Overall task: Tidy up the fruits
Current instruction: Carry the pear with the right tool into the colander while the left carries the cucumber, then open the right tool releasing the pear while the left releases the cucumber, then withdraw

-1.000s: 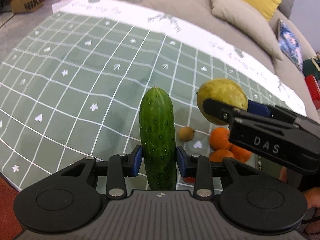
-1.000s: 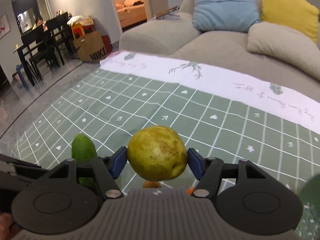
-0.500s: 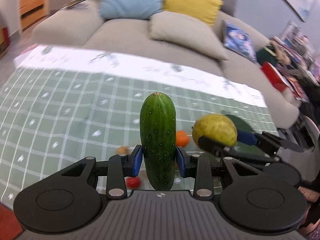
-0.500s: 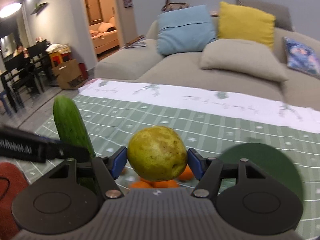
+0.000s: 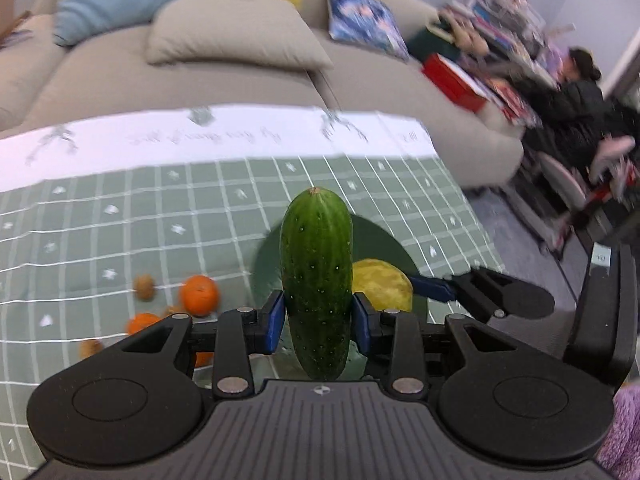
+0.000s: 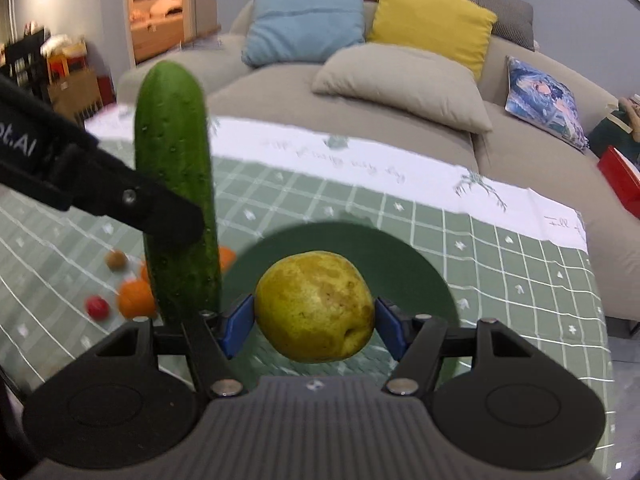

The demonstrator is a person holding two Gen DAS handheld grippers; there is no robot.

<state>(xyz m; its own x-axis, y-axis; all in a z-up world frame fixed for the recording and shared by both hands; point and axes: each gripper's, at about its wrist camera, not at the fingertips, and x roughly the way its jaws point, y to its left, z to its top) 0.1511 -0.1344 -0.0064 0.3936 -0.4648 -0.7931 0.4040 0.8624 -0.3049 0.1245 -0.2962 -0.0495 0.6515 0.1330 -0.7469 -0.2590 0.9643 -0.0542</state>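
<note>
While the left claw grips an upright cucumber between its blue pads, the right claw clamps a yellow-green pear. Both fruits hang over the dark green plate on the checked bench cloth. Oranges lie on the cloth to the plate's left.

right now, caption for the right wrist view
Right gripper holds a pear above a green plate, cucumber alongside.

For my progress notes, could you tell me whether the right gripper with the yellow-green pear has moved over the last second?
Yes. The right gripper carried the yellow-green pear rightwards, over the dark green round plate.
</note>
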